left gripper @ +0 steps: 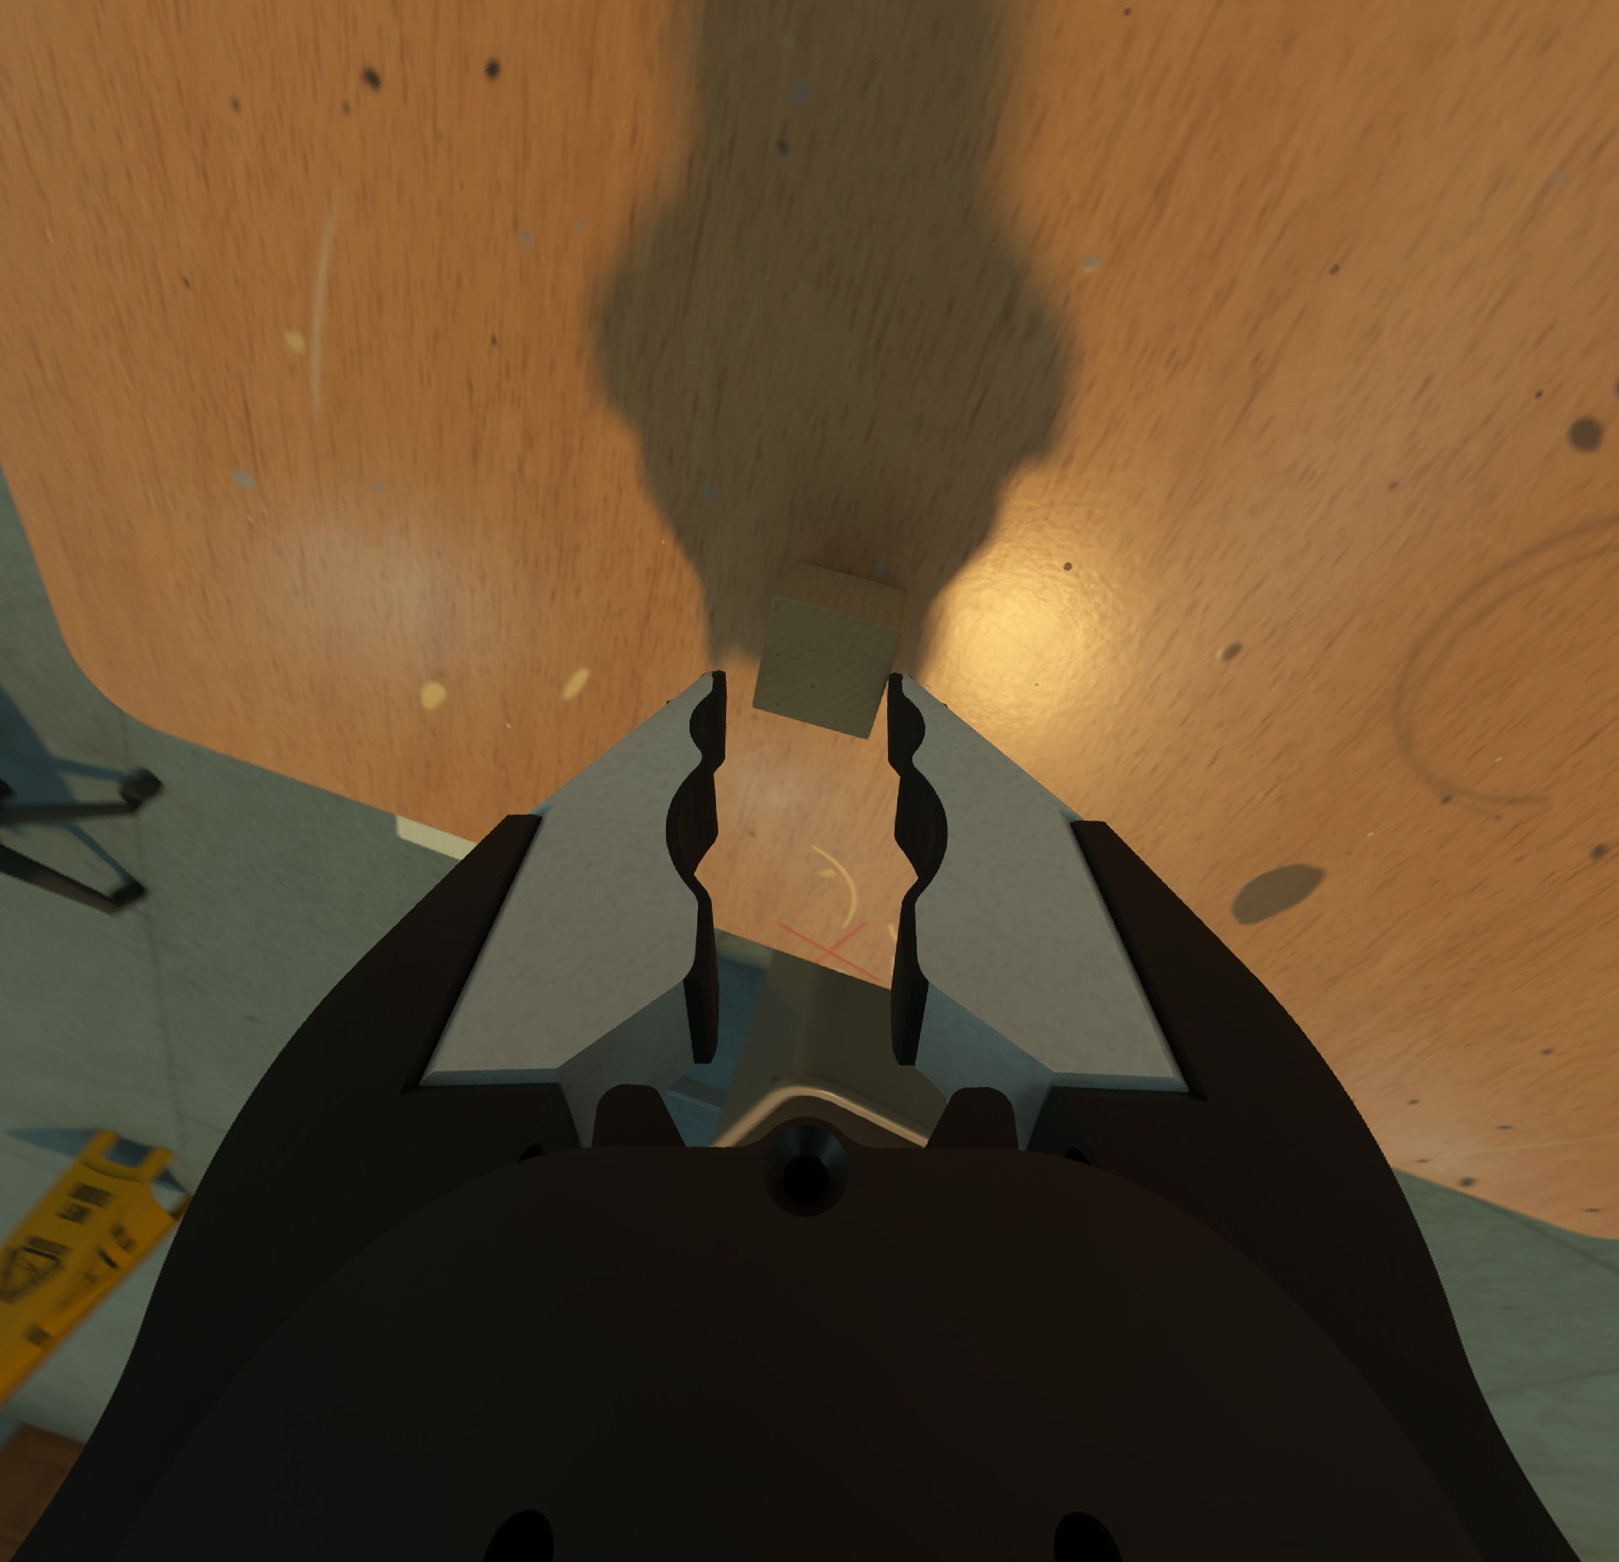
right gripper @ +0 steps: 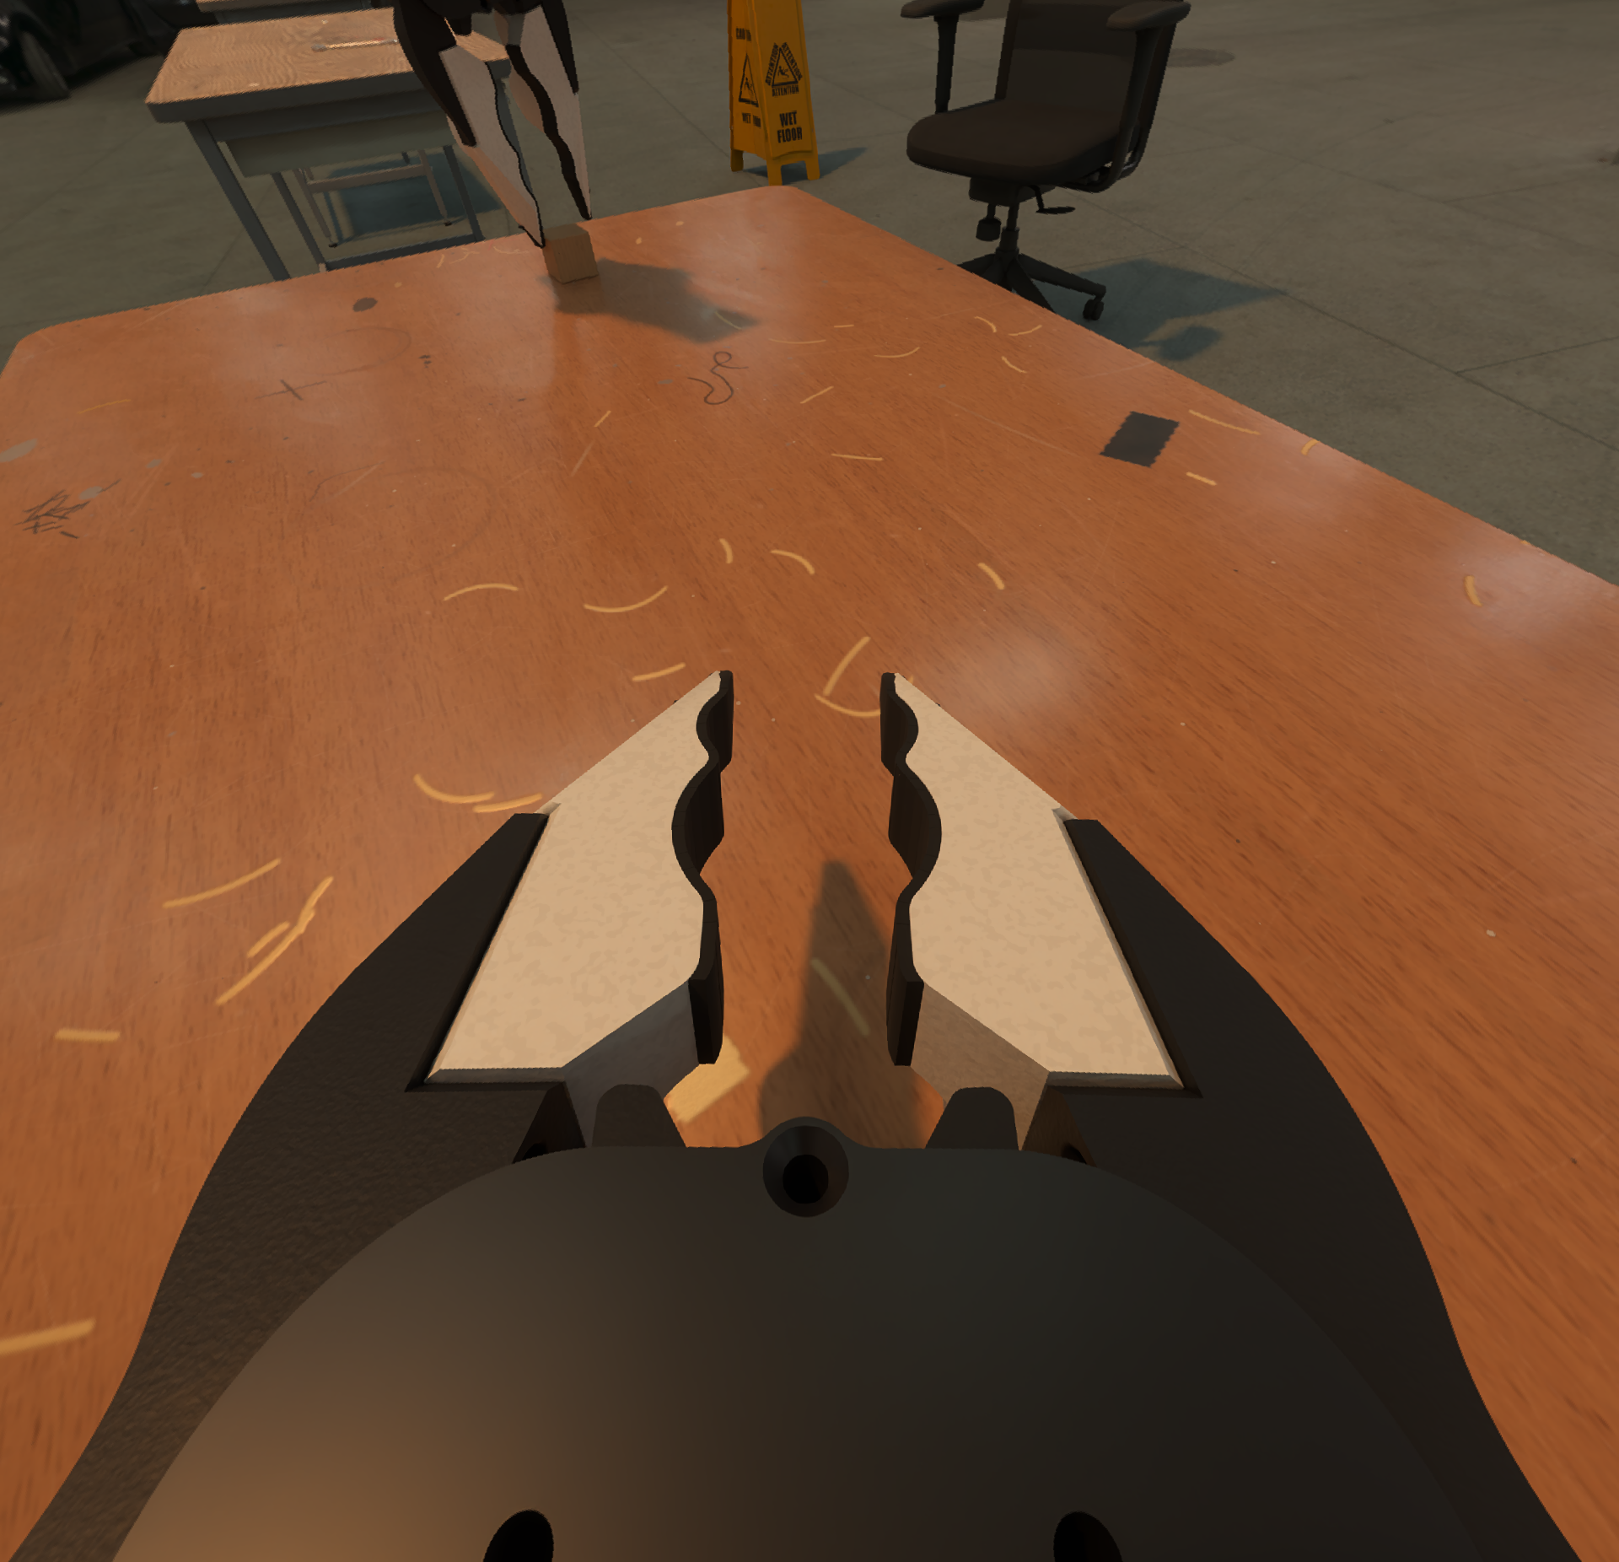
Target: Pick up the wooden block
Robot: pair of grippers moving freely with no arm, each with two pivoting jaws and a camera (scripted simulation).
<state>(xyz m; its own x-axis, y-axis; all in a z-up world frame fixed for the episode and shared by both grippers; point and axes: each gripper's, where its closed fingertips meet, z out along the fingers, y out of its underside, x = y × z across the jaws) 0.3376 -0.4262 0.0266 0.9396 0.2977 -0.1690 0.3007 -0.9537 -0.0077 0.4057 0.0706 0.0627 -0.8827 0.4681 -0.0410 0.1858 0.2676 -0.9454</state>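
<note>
Right, block: I see the wooden block [left gripper: 828, 666] on the table [left gripper: 1226, 381], just past my left fingertips and turned a little askew to them.
Left gripper: the left gripper [left gripper: 806, 687] is spread, holding nothing, tips flanking the block's near corners without touching that I can tell.
From the far side: the left gripper [right gripper: 561, 227] hangs tilted over the block [right gripper: 570, 252].
Right gripper: the right gripper [right gripper: 806, 687] is parted and empty, well apart from the block, pointing along the table [right gripper: 1139, 731].
Risk: because the block sits rotated, I judge closing now could pinch corners and spin or squirt it away; a low tip might nudge it first.
Around: a yellow floor sign [right gripper: 771, 65], an office chair [right gripper: 1042, 109] and other desks [right gripper: 289, 74] stand beyond the table.
Obstruction: I see nothing between fingers and block.
</note>
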